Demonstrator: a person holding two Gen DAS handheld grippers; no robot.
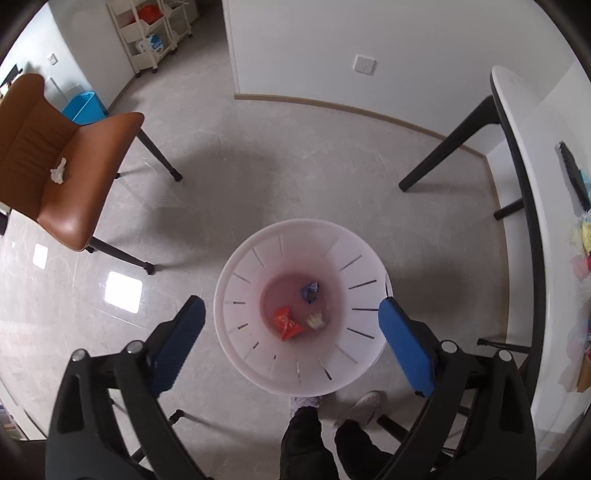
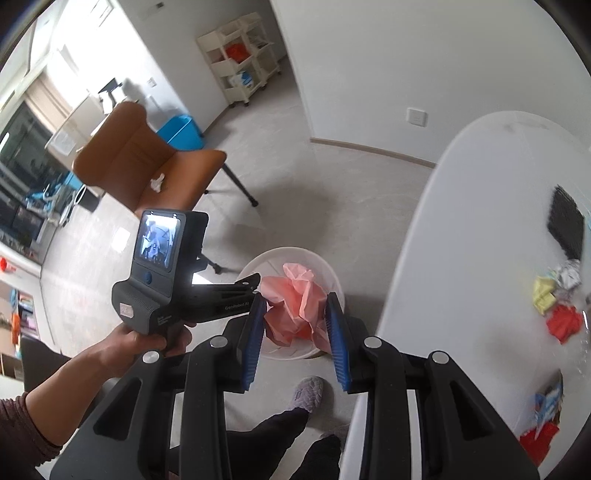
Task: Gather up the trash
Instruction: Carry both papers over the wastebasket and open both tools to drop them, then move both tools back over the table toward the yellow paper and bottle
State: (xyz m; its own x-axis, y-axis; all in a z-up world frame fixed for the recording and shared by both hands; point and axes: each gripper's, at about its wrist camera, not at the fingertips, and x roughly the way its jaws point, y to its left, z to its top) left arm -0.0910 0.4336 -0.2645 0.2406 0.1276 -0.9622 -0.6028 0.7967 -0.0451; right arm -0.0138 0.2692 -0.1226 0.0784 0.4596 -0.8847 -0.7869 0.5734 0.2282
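A white slotted trash bin (image 1: 236, 280) stands on the floor and holds a red wrapper (image 1: 286, 322), a blue scrap (image 1: 309, 291) and a pale scrap (image 1: 317, 320). My left gripper (image 1: 291, 312) hangs open and empty above the bin. In the right wrist view my right gripper (image 2: 295, 314) is shut on a crumpled pink plastic bag (image 2: 299, 295), held above the bin (image 2: 255, 264). The left gripper (image 2: 177, 280) shows there in the person's hand, beside the bin. More wrappers (image 2: 557, 306) lie on the white table (image 2: 480, 221). A white crumpled tissue (image 1: 58, 172) lies on the brown chair (image 1: 74, 177).
The white table (image 1: 532, 155) with black legs stands to the right of the bin. The brown chair (image 2: 155, 170) stands to the left. A blue box (image 1: 83, 107) and cream shelf carts (image 1: 147, 29) stand by the far wall. The person's feet (image 1: 332, 404) are just behind the bin.
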